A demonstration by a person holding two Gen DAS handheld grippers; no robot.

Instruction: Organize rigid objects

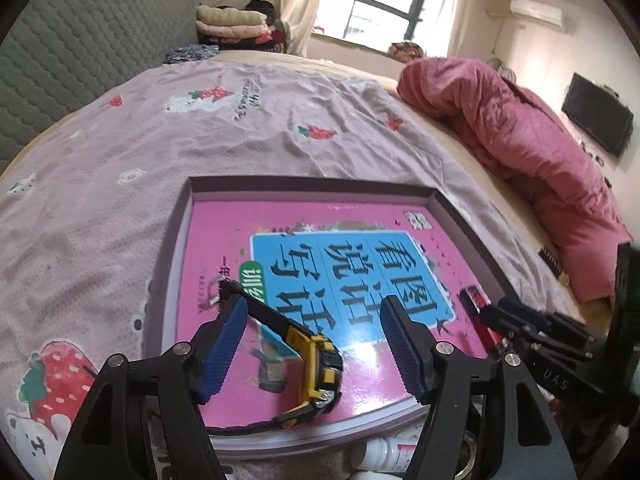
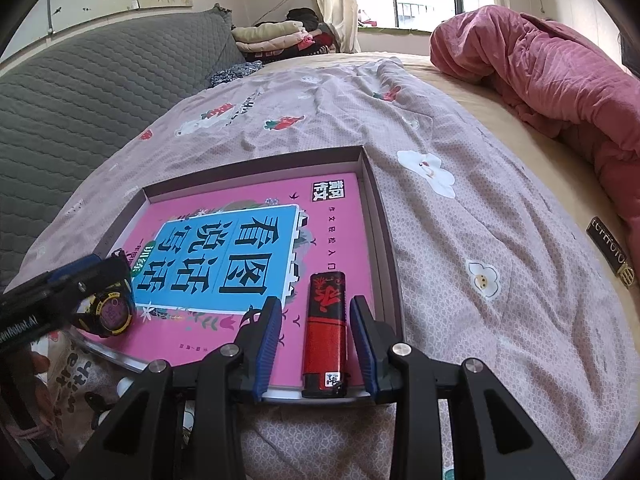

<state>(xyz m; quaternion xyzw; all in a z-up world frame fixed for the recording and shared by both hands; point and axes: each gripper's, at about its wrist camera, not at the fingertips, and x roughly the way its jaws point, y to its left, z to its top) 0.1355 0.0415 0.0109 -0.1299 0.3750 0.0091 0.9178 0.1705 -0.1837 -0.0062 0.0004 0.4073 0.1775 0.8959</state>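
Observation:
A shallow box (image 1: 312, 184) on the bed holds a pink book (image 1: 224, 236). A yellow and black watch (image 1: 320, 364) lies on the book between the fingers of my open left gripper (image 1: 310, 350); the pads do not touch it. In the right wrist view the watch (image 2: 112, 312) sits at the book's (image 2: 340, 240) near left corner under the left gripper. A red and black lighter (image 2: 325, 332) lies on the book's near right edge between the fingers of my open right gripper (image 2: 318, 340). The lighter (image 1: 474, 298) also shows in the left wrist view.
The box lies on a pale purple strawberry-print sheet (image 1: 160, 152). A rolled pink quilt (image 2: 540, 68) lies at the right. A grey headboard (image 2: 100, 80) stands at the left. White bottles (image 1: 384, 454) lie just in front of the box.

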